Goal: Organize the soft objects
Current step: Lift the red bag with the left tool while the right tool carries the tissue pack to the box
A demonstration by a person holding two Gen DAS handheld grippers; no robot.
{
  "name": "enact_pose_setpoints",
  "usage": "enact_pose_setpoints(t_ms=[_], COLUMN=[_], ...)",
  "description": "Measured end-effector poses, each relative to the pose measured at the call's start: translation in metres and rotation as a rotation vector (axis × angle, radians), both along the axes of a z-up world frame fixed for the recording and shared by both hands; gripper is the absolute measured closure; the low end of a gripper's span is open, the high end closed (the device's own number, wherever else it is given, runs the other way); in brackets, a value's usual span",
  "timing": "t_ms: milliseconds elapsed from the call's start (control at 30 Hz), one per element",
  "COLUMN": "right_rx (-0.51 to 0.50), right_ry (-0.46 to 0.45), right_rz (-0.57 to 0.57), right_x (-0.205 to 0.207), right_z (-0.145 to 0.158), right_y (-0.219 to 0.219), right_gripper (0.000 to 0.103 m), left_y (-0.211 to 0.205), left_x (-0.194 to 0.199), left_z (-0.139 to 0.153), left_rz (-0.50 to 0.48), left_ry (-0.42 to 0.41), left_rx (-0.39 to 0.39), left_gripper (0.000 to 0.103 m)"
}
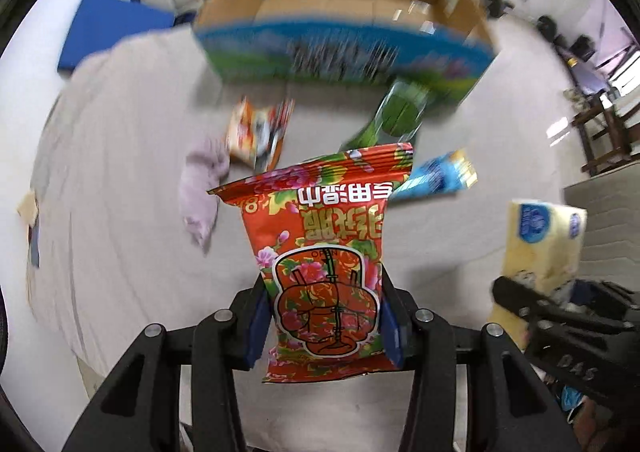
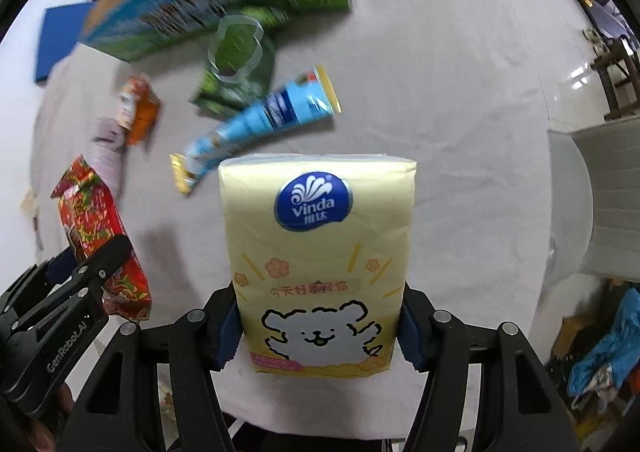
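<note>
In the left wrist view, a red floral wet-wipe pack (image 1: pixel 324 264) is clamped above the cloth-covered table (image 1: pixel 120 156) by the left gripper (image 1: pixel 325 326); the open cardboard box (image 1: pixel 344 16) beyond is blurred. In the right wrist view, a yellow tissue pack (image 2: pixel 318 264) is pinched by the right gripper (image 2: pixel 320 328), its lower edge hidden.

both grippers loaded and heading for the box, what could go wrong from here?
1. The left gripper pinches the red floral packet only at its lower end; the slick pouch could slip or swing.
2. The right gripper grips the yellow tissue pack low down too, so it may tip forward.
3. Both loads aim at one cardboard box, with the grippers close together; they could collide at its opening.
</note>
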State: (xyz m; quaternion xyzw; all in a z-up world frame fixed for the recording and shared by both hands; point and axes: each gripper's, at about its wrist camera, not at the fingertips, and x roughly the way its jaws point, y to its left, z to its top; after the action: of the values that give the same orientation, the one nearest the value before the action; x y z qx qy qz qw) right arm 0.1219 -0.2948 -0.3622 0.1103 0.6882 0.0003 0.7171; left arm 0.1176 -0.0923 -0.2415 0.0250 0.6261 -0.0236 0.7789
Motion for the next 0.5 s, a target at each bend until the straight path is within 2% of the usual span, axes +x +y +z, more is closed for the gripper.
enact_pose_setpoints(t_ms=[67, 133, 267, 400, 500], right_rx=[0.013, 0.026, 0.070, 0.078, 0.067], right_ry=[-0.048, -0.082, -0.162, -0.234, -0.247], right_rz=[0.003, 0.003, 0.005, 0.003, -0.014], right_x=[0.001, 0.008, 0.031, 0.073, 0.117], right_z=[0.027, 0.046, 0.087, 0.124, 0.131], right_y=[-0.003, 0.016, 0.025, 0.029, 0.031], right_gripper=[0.038, 0.038, 0.038, 0.038, 0.038], left_y=[-0.002, -0.002, -0.001, 0.004, 0.009], left_x=[0.007, 0.020, 0.058, 0.117, 0.168], left_z=[0.027, 0.050, 0.090, 0.097, 0.092], left_rz=[-0.012, -0.018, -0.043, -0.073, -0.082], left_ry=[-0.050, -0.077, -0.118, -0.112, -0.085], left_rx=[-0.030, -0.058, -0.112, -0.150, -0.162], left_gripper=[0.060, 0.060, 0.060, 0.060, 0.060])
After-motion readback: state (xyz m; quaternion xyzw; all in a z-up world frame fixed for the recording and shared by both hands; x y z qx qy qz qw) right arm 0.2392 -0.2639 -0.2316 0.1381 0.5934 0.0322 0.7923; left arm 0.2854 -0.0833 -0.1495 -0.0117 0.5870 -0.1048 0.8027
